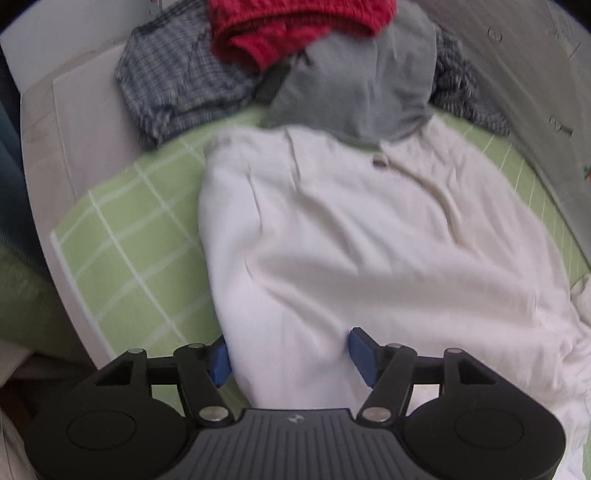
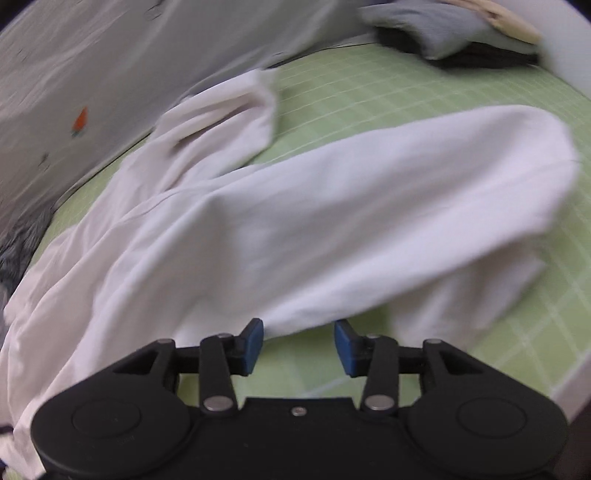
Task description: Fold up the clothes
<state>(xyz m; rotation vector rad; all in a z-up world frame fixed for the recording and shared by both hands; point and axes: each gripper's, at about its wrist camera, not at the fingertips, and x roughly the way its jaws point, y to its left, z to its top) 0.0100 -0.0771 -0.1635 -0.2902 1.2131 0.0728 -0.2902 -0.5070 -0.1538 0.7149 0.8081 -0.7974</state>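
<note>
Evidently the white shirt (image 1: 369, 236) lies spread on the green checked sheet (image 1: 122, 236) so that it can be folded flat; its collar end points toward the heap of unsorted clothes, where a grey garment (image 1: 365, 81) overlaps the neckline, with a plaid shirt (image 1: 177, 77) and a red knit (image 1: 295, 26) piled behind, kept out of the working area.

The left gripper (image 1: 288, 358) hangs over the near hem with its blue pads standing wide apart; cloth shows between them, but the pads do not press on it, so nothing is held. The right gripper (image 2: 298, 345) has its jaws at a middling gap over bare sheet, just short of a folded-over edge of the shirt; it, too, holds nothing.

In the right wrist view one part of the shirt already lies doubled across the body, while a sleeve (image 2: 236, 110) trails loose toward the pale wall (image 2: 92, 74); I judge that a fold has been laid and the open fingers are free to take the next edge; the loose sleeve likely needs tucking in first.
</note>
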